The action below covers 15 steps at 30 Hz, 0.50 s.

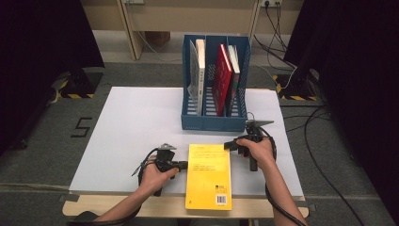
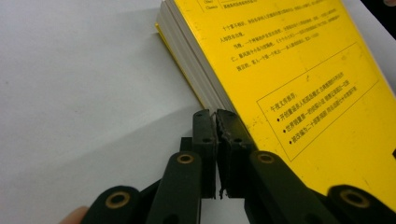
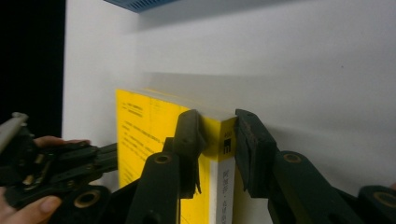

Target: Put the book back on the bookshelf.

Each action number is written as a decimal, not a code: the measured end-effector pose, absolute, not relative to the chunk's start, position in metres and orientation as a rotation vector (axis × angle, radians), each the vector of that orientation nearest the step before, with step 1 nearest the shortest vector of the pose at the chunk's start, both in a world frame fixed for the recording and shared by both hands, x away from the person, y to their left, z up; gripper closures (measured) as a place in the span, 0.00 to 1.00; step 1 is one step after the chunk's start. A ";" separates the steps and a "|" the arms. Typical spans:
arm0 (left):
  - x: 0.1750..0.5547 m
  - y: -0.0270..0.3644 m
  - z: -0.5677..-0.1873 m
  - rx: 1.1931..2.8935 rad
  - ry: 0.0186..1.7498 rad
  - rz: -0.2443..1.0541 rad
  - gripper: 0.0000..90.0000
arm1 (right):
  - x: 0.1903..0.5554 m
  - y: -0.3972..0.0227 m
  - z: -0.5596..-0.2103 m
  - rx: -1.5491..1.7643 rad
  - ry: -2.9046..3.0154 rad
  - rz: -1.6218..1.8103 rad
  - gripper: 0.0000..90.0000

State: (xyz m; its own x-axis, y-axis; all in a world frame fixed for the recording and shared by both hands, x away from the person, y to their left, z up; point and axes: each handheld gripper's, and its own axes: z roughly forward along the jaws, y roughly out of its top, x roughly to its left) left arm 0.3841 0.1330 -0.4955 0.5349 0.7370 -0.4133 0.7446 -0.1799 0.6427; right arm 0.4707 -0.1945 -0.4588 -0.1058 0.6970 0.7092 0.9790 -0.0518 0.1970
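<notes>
Counts, taking the blue file rack [image 1: 214, 123] as the landmark: one rack, three compartments. Four books are standing inside it — two pale ones [image 1: 199, 77] in the left compartment, one red [image 1: 222, 77] and one pale [image 1: 234, 66] to the right. One yellow book [image 1: 209, 176] is lying flat in front of the rack. Two grippers are working beside that book.

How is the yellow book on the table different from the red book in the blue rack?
The yellow paperback book lies flat on the white table; the red book stands leaning in the blue slotted rack. Tools sit at the yellow one's edges; nothing touches the red one. Both are closed.
</notes>
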 end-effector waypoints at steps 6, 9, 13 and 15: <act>0.388 0.134 -0.494 1.907 1.199 0.002 0.85 | 0.470 -0.202 -0.440 -1.759 -1.830 -1.046 0.84; 0.389 0.137 -0.490 1.883 1.200 0.019 0.84 | 0.471 -0.205 -0.431 -1.764 -1.844 -1.060 0.84; 0.390 0.138 -0.486 1.869 1.185 0.010 0.82 | 0.471 -0.207 -0.421 -1.773 -1.847 -1.078 0.85; 0.390 0.136 -0.485 1.854 1.158 -0.025 0.81 | 0.472 -0.207 -0.412 -1.790 -1.864 -1.090 0.85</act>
State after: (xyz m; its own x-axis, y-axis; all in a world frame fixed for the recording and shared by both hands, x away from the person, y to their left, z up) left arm 0.3898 0.1357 -0.4845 0.5570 0.6991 -0.4483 0.7181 -0.1343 0.6828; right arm 0.4717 -0.2074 -0.4118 -0.1519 0.6959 0.7019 0.9530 -0.0852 0.2908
